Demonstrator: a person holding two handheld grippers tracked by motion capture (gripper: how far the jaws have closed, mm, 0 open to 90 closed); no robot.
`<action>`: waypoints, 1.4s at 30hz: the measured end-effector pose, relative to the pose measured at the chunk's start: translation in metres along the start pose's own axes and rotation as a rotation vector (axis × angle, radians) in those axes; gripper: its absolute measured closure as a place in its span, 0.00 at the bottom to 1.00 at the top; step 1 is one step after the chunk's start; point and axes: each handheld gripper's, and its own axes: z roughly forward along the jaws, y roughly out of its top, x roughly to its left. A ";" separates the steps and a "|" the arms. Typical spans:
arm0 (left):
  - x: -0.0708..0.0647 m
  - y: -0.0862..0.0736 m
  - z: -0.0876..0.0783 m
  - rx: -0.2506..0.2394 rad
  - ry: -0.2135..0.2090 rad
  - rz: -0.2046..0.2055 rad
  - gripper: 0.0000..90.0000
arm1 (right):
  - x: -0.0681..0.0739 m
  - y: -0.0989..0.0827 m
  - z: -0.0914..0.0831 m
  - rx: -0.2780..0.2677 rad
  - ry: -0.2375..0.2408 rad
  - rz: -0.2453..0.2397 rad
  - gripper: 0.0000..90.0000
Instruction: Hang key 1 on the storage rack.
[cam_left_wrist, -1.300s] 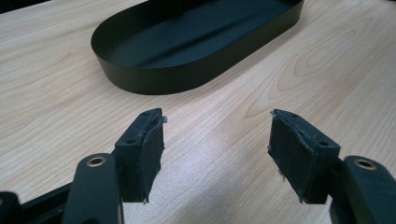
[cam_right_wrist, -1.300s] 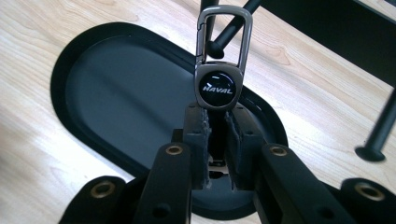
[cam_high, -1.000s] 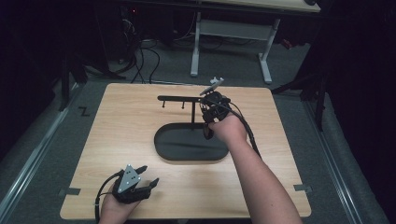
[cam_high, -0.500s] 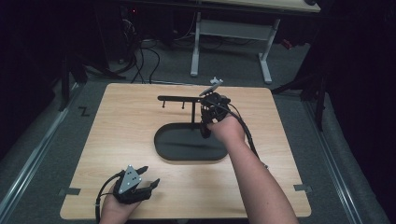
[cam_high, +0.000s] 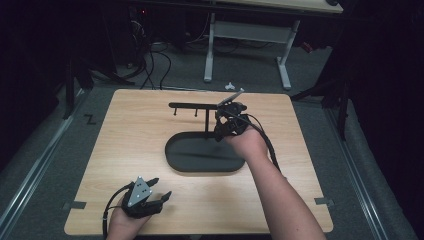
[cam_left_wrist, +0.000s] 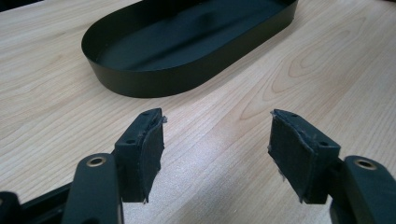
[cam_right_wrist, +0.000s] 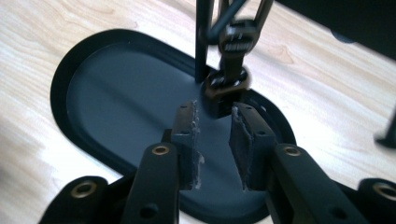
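Black oval tray (cam_high: 200, 160) with an upright stand sits mid-tabletop (cam_high: 125, 145) — a dark watch (cam_right_wrist: 227, 81) hangs from its bar. Right tongs (cam_right_wrist: 214, 140) have just been opening, slightly apart just below the watch, nothing between. Left tongs (cam_left_wrist: 215, 154) rest wide apart near the front edge — empty

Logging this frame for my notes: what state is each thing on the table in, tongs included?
Oval black tray: upright, flat on the table, nothing loose lying in it.
Stand: upright, post rising from the tray.
Watch: hanging from the stand, its lower end near the tray floor.
Left tongs: open, empty.
Right tongs: just been opening, nothing gripped.
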 end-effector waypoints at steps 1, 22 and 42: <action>0.000 0.000 0.001 -0.001 0.001 0.001 0.40 | -0.001 -0.004 -0.002 -0.002 0.002 -0.003 0.78; -0.005 0.000 0.007 0.021 -0.015 0.009 0.39 | -0.013 -0.098 -0.013 0.030 0.036 0.006 0.71; -0.006 0.000 0.008 0.035 -0.022 0.017 0.39 | -0.066 -0.177 0.011 0.155 -0.062 0.058 0.66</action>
